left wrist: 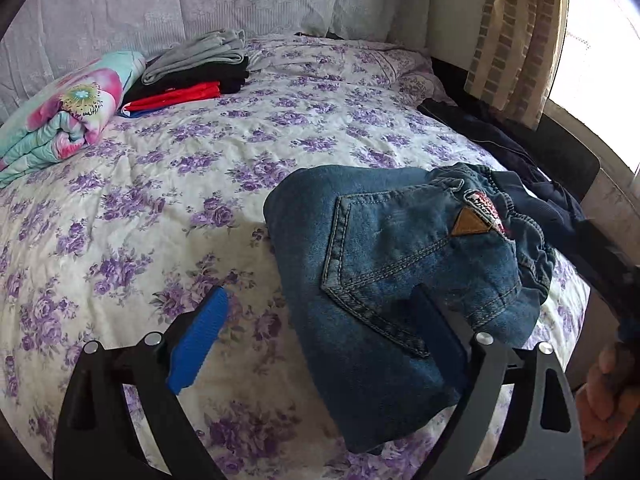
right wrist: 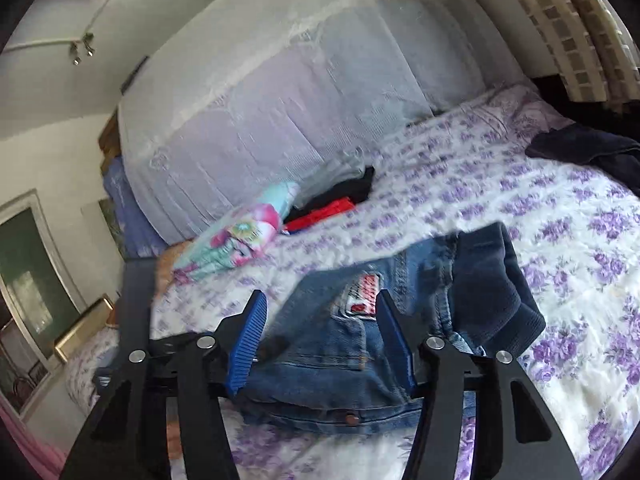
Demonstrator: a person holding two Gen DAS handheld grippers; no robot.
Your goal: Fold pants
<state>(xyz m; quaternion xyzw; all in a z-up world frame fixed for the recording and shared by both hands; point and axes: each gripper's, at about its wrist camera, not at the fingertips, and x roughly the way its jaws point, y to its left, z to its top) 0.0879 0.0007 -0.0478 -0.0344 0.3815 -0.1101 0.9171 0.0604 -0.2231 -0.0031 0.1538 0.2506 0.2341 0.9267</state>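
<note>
Folded blue jeans [left wrist: 384, 264] with a back pocket and a red-white patch lie on the floral bedspread [left wrist: 168, 184]. My left gripper [left wrist: 324, 320] is open; its left blue pad [left wrist: 200, 344] is over the bedspread and its right finger rests on the jeans. In the right wrist view the jeans [right wrist: 332, 352] lie bunched between the fingers of my right gripper [right wrist: 320, 320], which is open above them, with a dark blue garment part [right wrist: 492, 288] beside them.
A stack of folded clothes [left wrist: 192, 76] in grey, black and red and a rolled floral blanket [left wrist: 64, 112] lie at the bed's far left. A dark garment [left wrist: 500, 136] lies at the right edge. A lace-covered headboard [left wrist: 160, 4] and a curtain [left wrist: 516, 32] stand behind.
</note>
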